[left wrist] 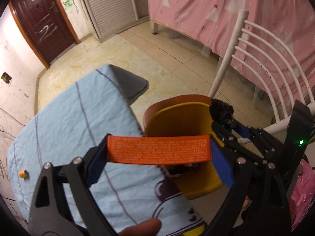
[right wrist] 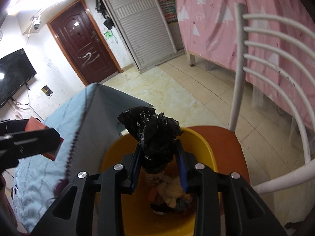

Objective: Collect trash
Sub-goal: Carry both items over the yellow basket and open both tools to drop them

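Observation:
My left gripper is shut on an orange box with small white print, held over the edge of the blue-covered table, just left of a yellow bin. My right gripper is shut on a crumpled black plastic bag, held above the yellow bin. The bin stands on an orange chair seat and holds several pieces of trash. The right gripper with the bag also shows in the left wrist view. The left gripper and its box show at the left edge of the right wrist view.
A table with a light blue cloth carries a small orange roll. The white chair back rises at the right. A pink curtain, a brown door and a tiled floor lie behind.

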Available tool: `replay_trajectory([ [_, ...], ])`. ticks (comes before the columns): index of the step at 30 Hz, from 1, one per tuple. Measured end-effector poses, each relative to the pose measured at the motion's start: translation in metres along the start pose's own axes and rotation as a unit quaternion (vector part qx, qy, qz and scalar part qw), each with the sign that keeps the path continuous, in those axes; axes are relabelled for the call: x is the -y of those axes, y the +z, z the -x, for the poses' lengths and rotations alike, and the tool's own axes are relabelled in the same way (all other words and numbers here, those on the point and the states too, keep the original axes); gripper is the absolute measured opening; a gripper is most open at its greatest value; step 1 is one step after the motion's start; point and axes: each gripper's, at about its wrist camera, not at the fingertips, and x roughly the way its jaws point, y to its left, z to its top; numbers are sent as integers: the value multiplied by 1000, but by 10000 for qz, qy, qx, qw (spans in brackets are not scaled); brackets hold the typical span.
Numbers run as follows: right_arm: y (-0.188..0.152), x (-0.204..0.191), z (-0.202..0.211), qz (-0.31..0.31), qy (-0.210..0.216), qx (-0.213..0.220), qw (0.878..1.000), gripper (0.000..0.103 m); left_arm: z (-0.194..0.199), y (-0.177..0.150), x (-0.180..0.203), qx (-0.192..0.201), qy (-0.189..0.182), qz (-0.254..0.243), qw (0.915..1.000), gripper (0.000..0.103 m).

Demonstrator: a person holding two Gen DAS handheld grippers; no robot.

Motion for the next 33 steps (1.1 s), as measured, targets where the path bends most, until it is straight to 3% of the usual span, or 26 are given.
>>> replay_trajectory([
  [8, -20, 9, -9, -93, -70, -202, 9997, 52, -13, -2, 26, -66, -109, -375, 9992, 89],
  [14, -23, 25, -2, -391, -110, -99, 9991, 53, -12, -2, 31, -47, -182, -446, 9988, 95],
  [22, -22, 31, 8, -493, -212, -19, 9986, 53, -1, -5, 24, 49, -277, -383, 9989, 95],
  [33, 2, -9, 18, -71, -160, 143, 9997, 53, 22, -13, -20, 252, -297, 49, 9992, 95],
])
